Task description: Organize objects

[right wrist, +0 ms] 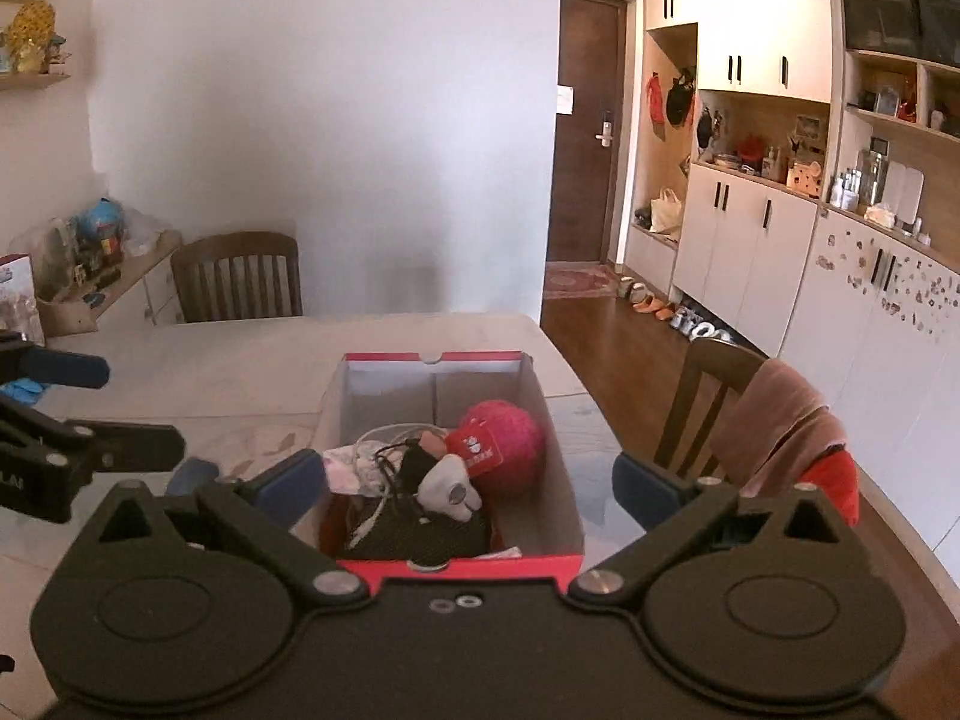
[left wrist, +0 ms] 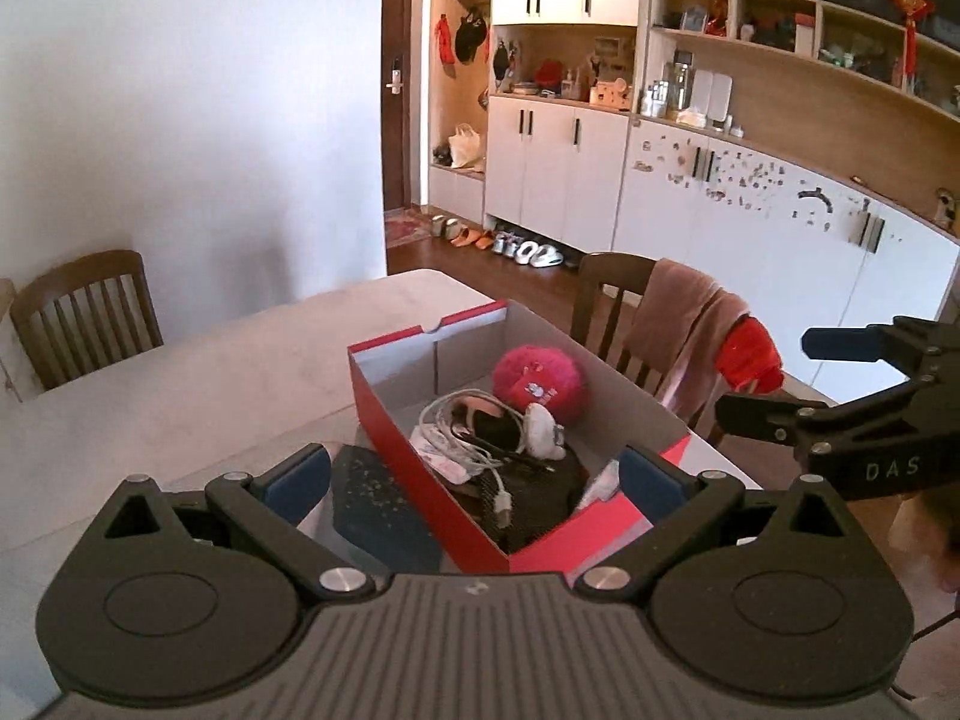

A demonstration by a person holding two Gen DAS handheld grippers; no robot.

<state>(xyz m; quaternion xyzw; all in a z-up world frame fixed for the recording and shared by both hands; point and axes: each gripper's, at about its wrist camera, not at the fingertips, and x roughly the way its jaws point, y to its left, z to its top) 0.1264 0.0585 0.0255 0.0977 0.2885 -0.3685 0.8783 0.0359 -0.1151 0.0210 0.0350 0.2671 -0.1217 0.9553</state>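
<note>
Both the left gripper (left wrist: 474, 480) and right gripper (right wrist: 468, 483) hung wide open, empty, near the red box (right wrist: 447, 567); whoever's next should probably check nothing pokes out.

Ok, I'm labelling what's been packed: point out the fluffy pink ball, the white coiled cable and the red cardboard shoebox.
fluffy pink ball (left wrist: 540, 381), left wrist view, middle of its fuzzy top.
white coiled cable (left wrist: 447, 429), left wrist view, on the loop.
red cardboard shoebox (left wrist: 408, 441), left wrist view, outer red side wall.

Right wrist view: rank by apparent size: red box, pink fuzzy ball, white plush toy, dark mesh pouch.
1. red box
2. pink fuzzy ball and dark mesh pouch: look alike, and the pouch is partly covered, so unranked
3. white plush toy
</note>
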